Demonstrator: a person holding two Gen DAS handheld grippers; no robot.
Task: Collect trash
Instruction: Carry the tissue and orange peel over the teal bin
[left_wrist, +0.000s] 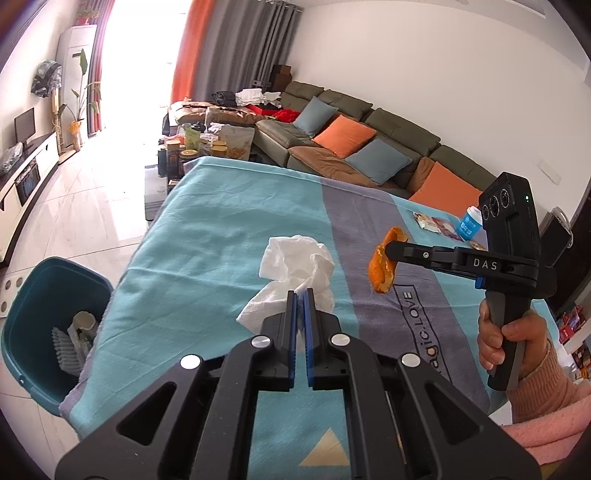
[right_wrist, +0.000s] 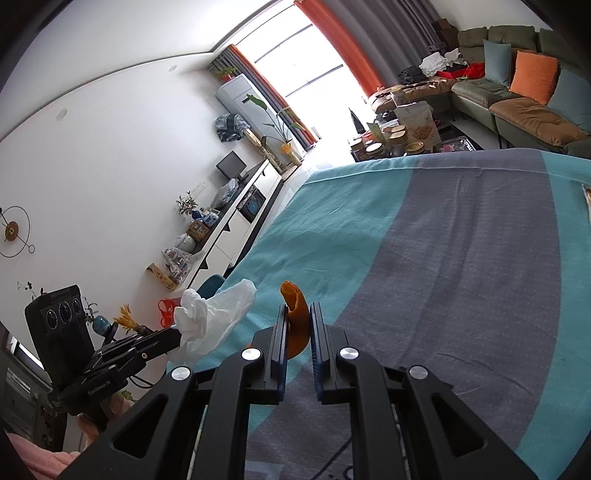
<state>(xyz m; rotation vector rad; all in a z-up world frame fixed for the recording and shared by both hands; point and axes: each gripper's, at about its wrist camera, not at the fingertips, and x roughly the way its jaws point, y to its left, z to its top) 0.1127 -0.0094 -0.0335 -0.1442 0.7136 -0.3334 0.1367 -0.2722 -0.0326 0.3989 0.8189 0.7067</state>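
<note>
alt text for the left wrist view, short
The left gripper is shut on a crumpled white tissue above a teal and grey blanket; the right gripper holds an orange peel. A teal bin stands left.

Counted: one crumpled tissue (left_wrist: 295, 266), one orange peel (left_wrist: 384, 266), one teal bin (left_wrist: 22, 317), two grippers, five sofa cushions.

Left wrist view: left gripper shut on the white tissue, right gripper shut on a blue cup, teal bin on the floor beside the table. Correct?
One error. The right gripper is shut on an orange peel, not the cup; the left wrist view shows it. The blue cup stands on the cloth beyond. The left gripper on the white tissue and the teal bin are right.
</note>
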